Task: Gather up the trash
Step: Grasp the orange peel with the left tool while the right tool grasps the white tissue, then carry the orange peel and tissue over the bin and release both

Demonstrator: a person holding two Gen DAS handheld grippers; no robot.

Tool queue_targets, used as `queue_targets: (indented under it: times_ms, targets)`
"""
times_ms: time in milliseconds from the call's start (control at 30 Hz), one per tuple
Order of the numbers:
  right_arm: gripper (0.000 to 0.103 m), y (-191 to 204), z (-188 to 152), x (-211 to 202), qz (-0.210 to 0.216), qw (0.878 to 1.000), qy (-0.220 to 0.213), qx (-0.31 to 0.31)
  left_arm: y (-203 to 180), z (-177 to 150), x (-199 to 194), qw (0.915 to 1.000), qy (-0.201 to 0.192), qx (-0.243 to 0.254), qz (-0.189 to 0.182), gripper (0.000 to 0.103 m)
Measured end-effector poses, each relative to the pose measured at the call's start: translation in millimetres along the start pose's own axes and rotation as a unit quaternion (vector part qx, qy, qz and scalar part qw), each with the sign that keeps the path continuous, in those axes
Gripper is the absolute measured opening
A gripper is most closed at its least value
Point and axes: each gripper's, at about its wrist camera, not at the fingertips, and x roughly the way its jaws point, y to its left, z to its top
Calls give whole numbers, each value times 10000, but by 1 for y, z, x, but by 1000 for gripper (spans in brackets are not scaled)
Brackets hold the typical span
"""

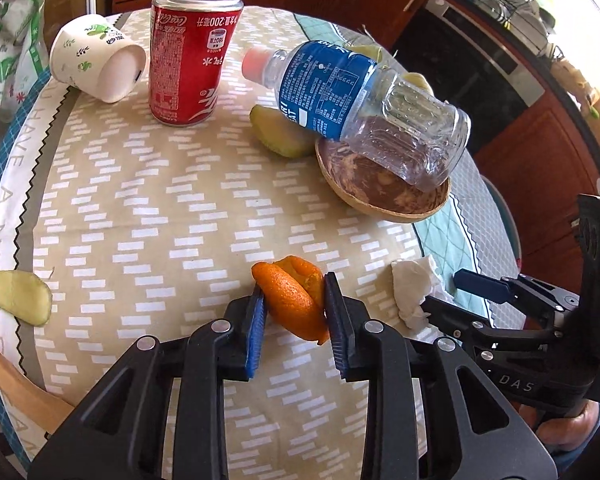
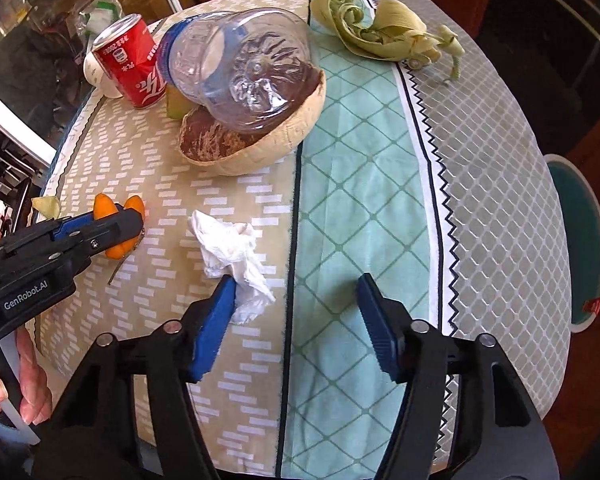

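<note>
Blue pads of left gripper clamp a curled orange peel just above the patterned tablecloth. Right gripper stands half open, gripping nothing; its left pad touches a crumpled white tissue. Beyond: clear plastic bottle with blue label leaning in a brown coconut-like shell, red soda can upright, tipped paper cup.

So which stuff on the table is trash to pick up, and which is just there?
Trash to collect:
orange peel (left tool pinches it)
crumpled tissue
red can
plastic bottle
paper cup
corn husks

Just there:
tablecloth
chair
</note>
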Motion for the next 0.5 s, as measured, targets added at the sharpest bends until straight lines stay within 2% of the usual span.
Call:
queue_targets:
  times_ms: [33,67,133,267,400,500]
  targets:
    - [44,2,-1,0,24,10000,-20,-61,-1,0,0,10000,9,-8,-15,31]
    - [27,7,-1,-1,92,9999,-39,-114,-2,1,1,10000,8,-14,-22,31]
    - [12,11,-1,-1,330,9994,-10,-119,-1,2,2,10000,2,-23,-18,31]
    - [7,8,2,-3,471,9989,1,-27,6,-2,-2,10000,5,-13,-20,31]
    - [7,-9,9,-12,645,9977,-13,187,12,-4,-4,10000,24,27,-7,31]
    - [11,-9,12,-13,614,9979,-54,175,8,-3,-3,10000,19,29,20,31]
